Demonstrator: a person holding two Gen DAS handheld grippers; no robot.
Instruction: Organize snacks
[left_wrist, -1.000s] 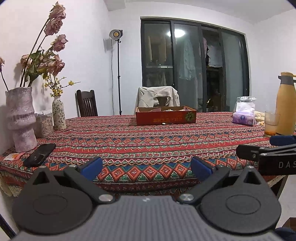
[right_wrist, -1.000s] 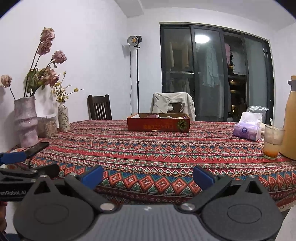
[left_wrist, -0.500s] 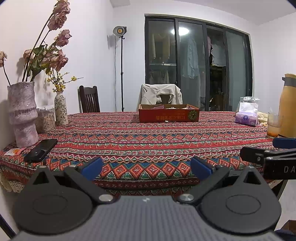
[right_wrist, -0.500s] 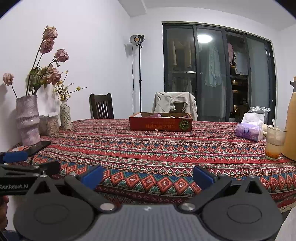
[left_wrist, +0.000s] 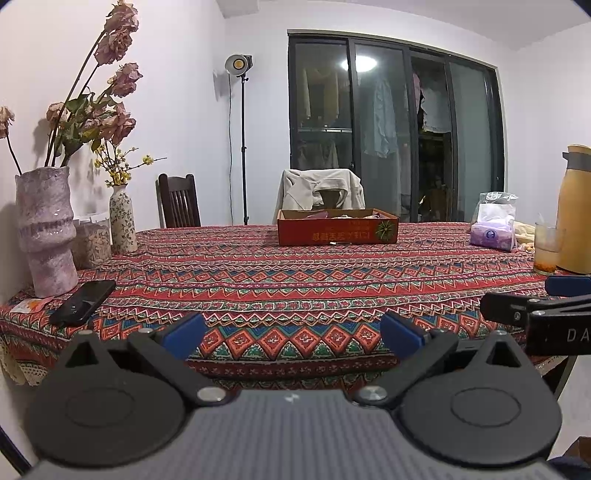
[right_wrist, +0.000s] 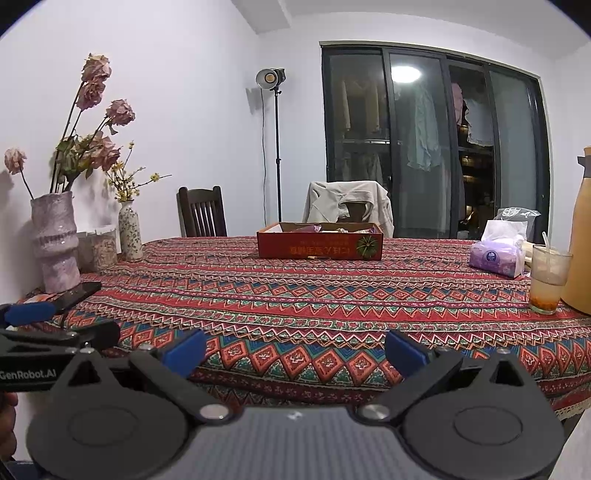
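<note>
Red snack box (right_wrist: 319, 245) far across table (right_wrist: 332, 295), "GenRobot.AI" lettering only in right view.

Red box (left_wrist: 338, 232), red-patterned tablecloth (left_wrist: 295, 280)

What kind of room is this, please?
Most likely a home dining room: a large table under a patterned tablecloth, wooden chairs around it, vases of dried flowers, and a glass sliding door with laundry hanging behind it.
</note>
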